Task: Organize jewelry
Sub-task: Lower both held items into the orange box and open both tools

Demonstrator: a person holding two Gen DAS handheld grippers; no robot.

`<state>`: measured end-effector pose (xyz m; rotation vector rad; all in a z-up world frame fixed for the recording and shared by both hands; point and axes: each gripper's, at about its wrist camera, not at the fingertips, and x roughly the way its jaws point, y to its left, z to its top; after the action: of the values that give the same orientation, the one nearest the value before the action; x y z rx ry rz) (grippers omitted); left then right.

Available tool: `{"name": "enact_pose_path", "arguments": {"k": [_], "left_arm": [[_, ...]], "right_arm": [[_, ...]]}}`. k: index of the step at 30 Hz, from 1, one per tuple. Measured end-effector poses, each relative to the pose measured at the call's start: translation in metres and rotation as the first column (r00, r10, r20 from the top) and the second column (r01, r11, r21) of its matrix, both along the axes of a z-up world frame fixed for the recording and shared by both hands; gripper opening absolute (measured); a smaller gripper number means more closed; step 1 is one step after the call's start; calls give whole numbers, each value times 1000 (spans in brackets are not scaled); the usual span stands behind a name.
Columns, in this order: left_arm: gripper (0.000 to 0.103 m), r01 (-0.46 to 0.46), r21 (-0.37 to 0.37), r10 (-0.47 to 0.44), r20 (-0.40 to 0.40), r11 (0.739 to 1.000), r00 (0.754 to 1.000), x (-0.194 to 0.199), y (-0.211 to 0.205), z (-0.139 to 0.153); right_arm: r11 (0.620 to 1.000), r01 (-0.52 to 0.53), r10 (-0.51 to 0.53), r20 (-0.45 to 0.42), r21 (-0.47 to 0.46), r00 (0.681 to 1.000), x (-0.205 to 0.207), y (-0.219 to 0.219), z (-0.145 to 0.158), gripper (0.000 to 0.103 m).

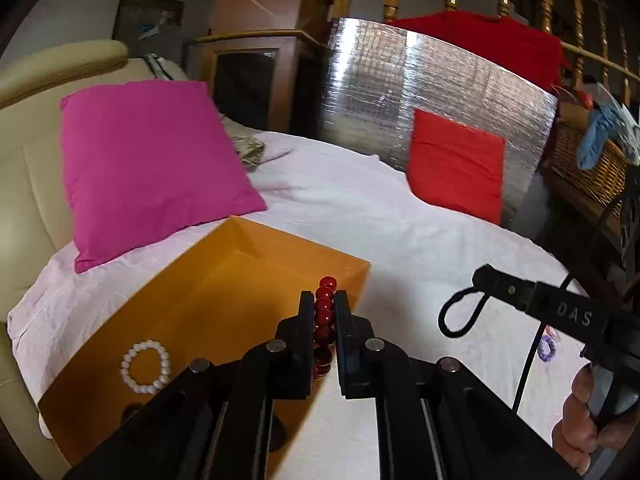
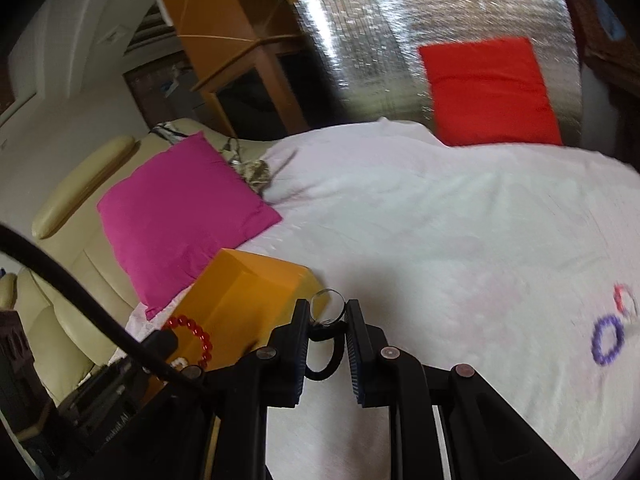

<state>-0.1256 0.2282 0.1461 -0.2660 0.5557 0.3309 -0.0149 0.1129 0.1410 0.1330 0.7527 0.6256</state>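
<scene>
The right claw (image 1: 466,312), lettered "DAS", is gripping a black ring (image 2: 326,334); the left claw (image 1: 324,316) is pinching a red bead bracelet (image 1: 325,320).

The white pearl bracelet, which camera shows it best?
The left wrist view. There the white pearl bracelet lies as a full ring on the floor of the orange box, unobstructed. The right wrist view shows only a few white beads of it, peeking out behind a black cable.
</scene>
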Motion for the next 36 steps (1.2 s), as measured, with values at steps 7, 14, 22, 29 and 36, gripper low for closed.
{"name": "enact_pose_path", "arguments": {"k": [7,14,22,29,36], "left_arm": [[10,-85,14,85,-6,996,996,-7,30,-2],[10,-160,30,162,-73,987,984,-2,57,-16],[10,-186,-25,177,-209,982,962,10,80,-45],[10,-211,-82,180,-286,974,941,18,88,-64],[16,-263,-81,223,-331,961,917,20,92,-72]], "right_arm": [[997,-62,63,25,-35,998,3,47,10,19],[991,-121,122,0,-56,993,18,96,6,19],[983,-165,157,-95,-85,983,41,143,-19,19],[982,-159,140,-169,-100,976,55,172,-42,19],[987,-146,126,-233,-70,964,67,187,-53,23]]}}
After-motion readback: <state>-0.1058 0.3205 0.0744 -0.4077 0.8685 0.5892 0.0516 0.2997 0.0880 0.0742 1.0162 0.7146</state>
